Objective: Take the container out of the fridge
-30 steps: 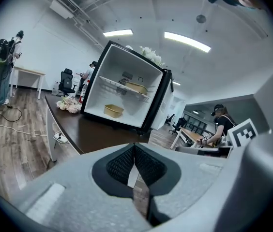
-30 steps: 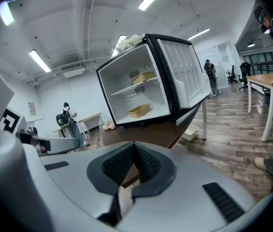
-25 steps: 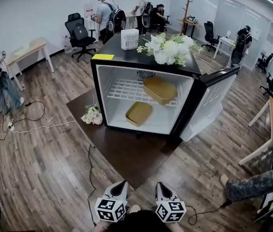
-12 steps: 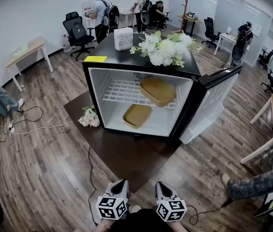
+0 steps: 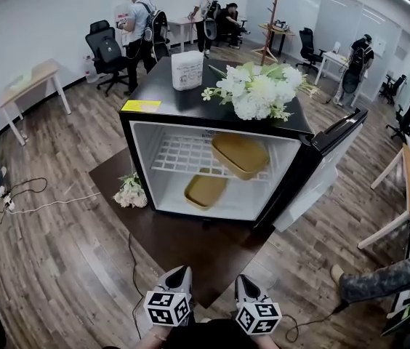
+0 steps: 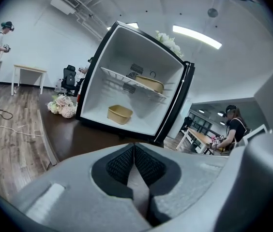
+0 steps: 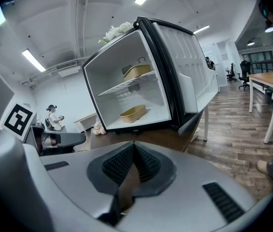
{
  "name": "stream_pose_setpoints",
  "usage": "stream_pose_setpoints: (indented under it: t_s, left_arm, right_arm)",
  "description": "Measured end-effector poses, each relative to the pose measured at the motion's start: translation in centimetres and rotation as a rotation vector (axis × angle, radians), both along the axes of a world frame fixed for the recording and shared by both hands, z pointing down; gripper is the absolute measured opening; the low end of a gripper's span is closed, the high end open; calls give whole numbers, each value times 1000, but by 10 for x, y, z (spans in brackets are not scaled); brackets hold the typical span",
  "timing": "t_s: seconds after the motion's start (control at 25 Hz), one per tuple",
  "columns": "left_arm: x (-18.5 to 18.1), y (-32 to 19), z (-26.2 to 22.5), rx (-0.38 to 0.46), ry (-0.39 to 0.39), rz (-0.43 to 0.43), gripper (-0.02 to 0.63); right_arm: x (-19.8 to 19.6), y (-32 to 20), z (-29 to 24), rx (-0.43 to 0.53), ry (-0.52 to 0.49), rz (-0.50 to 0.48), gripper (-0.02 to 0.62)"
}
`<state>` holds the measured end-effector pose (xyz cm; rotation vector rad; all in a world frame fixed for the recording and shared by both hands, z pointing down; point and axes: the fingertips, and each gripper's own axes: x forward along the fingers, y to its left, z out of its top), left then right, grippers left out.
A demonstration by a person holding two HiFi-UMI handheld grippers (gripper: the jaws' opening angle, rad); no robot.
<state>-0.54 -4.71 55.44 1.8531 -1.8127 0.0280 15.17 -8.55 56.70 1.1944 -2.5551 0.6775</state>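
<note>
Down at six o'clock in the head view, two hand-held grippers sit side by side, close to the person's body. Left hand-held gripper [image 5: 179, 272]: jaws pressed together, ribbed pads meeting, nothing between them. Right hand-held gripper [image 5: 242, 279]: the same, closed and empty. Both point toward twelve o'clock, well apart from the fridge.

Fridge [image 5: 169, 93] at twelve o'clock from the grippers. It is a small black cabinet with a white interior, standing on a dark mat [image 5: 190, 246] over the wood floor [image 5: 59, 253]. Door [image 5: 328, 158] swung wide open toward three o'clock.

Two tan containers inside. Shelf container [image 5: 240, 153] rests on the wire shelf [image 5: 179, 151], toward its three o'clock side. Lower container [image 5: 205, 190] lies on the fridge's floor beneath, near the middle. Each gripper view shows both containers ahead past the closed jaws, well clear of them.

On the fridge top:
- White bouquet [image 5: 259, 89] at the three o'clock end.
- White canister [image 5: 187, 70] toward the back.
- Yellow label [image 5: 140, 106] at the front nine o'clock corner.

A second, smaller bunch of flowers [image 5: 130, 193] lies on the mat just beside the fridge, on its nine o'clock side.

Farther off: a wooden desk [image 5: 34, 78] at ten o'clock and a black office chair [image 5: 107, 49] at eleven. Several people with backpacks stand by the far wall. A person's leg [image 5: 379, 278] stretches in at four o'clock.
</note>
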Motion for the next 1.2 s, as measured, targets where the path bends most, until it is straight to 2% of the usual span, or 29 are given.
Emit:
stream_pose_setpoints:
  t_s: [0.56, 0.96, 1.2]
  left_arm:
    - [-71, -83, 1, -26, -16, 118, 11]
    - [-96, -132, 1, -57, -44, 243, 11]
    - [-114, -165, -8, -37, -62, 209, 20]
  right_arm:
    - [-56, -40, 7, -26, 20, 130, 8]
    - [-73, -42, 19, -63, 15, 286, 8]
    - [-75, -34, 21, -66, 35, 339, 8]
